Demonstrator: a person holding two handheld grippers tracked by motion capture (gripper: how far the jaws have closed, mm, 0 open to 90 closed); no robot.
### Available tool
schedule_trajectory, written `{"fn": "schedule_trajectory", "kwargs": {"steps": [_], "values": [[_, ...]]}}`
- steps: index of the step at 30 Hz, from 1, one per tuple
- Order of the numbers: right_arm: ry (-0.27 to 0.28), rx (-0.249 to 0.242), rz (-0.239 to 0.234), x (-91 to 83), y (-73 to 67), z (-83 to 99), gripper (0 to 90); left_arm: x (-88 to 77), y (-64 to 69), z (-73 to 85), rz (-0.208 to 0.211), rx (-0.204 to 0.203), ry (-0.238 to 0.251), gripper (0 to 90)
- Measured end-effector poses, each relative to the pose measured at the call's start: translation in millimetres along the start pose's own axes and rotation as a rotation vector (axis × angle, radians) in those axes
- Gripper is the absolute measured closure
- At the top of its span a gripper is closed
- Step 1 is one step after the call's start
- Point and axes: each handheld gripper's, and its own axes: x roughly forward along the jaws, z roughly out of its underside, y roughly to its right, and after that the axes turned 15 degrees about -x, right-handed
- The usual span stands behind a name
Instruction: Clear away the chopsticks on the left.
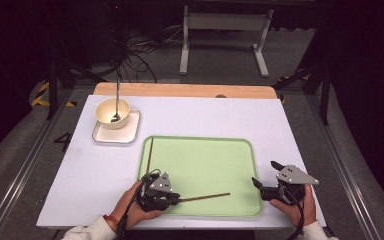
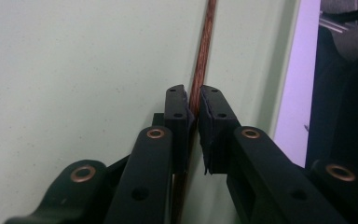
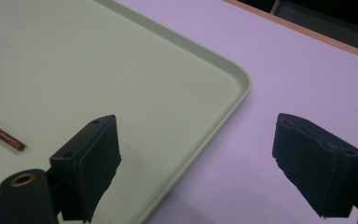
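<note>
A white table (image 1: 190, 117) is topped by a green tray (image 1: 205, 165). A thin, reddish-brown, grained chopstick (image 1: 205, 196) is laid flat on the tray's near part, clamped at one end by the left gripper (image 1: 176, 199). The right gripper (image 1: 263, 176) is held with jaws wide apart, straddling the tray's edge.

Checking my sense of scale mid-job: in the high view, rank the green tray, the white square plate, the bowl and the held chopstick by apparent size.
1. green tray
2. white square plate
3. bowl, slightly smaller than the plate beneath it
4. held chopstick: longer than the bowl is wide, but thinnest by far
</note>
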Motion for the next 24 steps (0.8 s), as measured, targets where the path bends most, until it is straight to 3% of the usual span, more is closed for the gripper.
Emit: {"fn": "schedule_trajectory", "kwargs": {"steps": [6,13,19,24], "values": [[0.002,0.005,0.0,0.1,0.7,0.4,15.0,-2.9,-1.3,0.2,0.004,-0.01,0.012,81.8],[0.005,0.007,0.0,-0.5,0.9,0.2,15.0,-5.6,-3.1,-7.5,0.009,0.024,0.03,84.0],[0.003,0.005,-0.002,0.4,0.4,0.0,14.9,-5.9,-3.2,-23.4,0.03,0.073,0.043,89.8],[-0.002,0.012,0.003,0.7,0.9,0.5,15.0,2.9,4.7,-40.7,0.068,0.139,0.038,90.0]]}}
